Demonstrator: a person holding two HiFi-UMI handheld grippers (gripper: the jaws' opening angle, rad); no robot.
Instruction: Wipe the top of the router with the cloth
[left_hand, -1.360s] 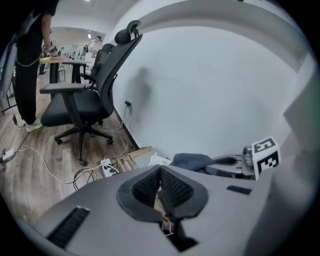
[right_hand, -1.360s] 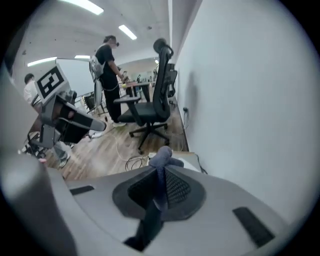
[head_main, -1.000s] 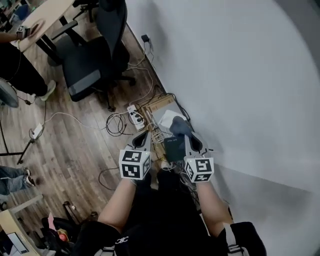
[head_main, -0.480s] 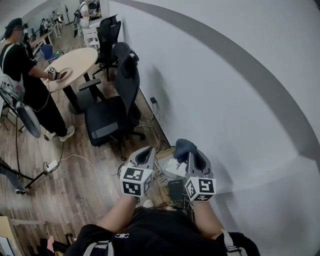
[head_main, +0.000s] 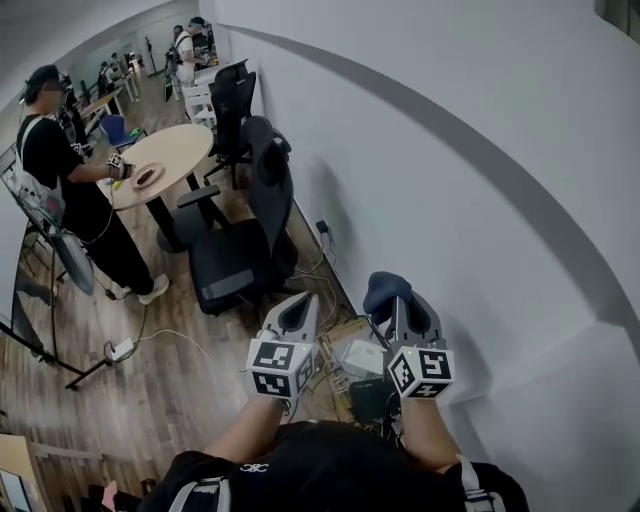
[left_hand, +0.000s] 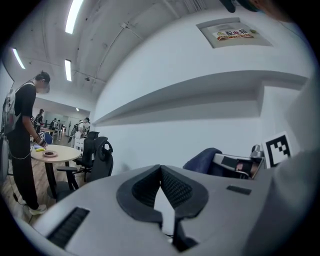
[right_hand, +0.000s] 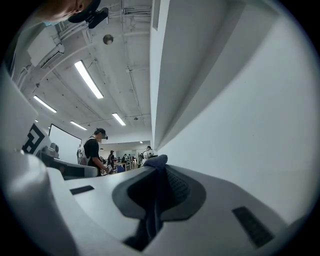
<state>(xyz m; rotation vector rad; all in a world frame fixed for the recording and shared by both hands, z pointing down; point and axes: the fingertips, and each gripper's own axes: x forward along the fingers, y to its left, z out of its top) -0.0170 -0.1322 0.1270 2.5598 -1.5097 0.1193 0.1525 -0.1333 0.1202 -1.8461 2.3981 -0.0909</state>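
My left claw (left_hand: 160, 170) is pressed together at the tips with nothing between them, as its own view shows. My right claw (right_hand: 159, 175) is pinching the dark blue cloth (right_hand: 156, 162): a bunch of it sits on top of the tips and a fold runs down between the 2 pads. The left gripper view also catches that cloth from the side, bunched beside the right claw's marker cube (left_hand: 277, 147), and a sign (left_hand: 230, 34) high on the wall. Only the head view shows what lies under my claws, a low wooden crate (head_main: 347, 328) on the floor against the white wall (head_main: 470, 180). In it lie a white box (head_main: 362, 357) and, just beside that, a dark flat box that I take for the router (head_main: 368, 398), with cables around them. The router lies below and between the 2 claws, nearer the right one, and the cloth is held apart from it. Farther off stand 2 black office chairs (head_main: 240, 250) and a person (head_main: 60, 170) at a round desk (head_main: 160, 160).
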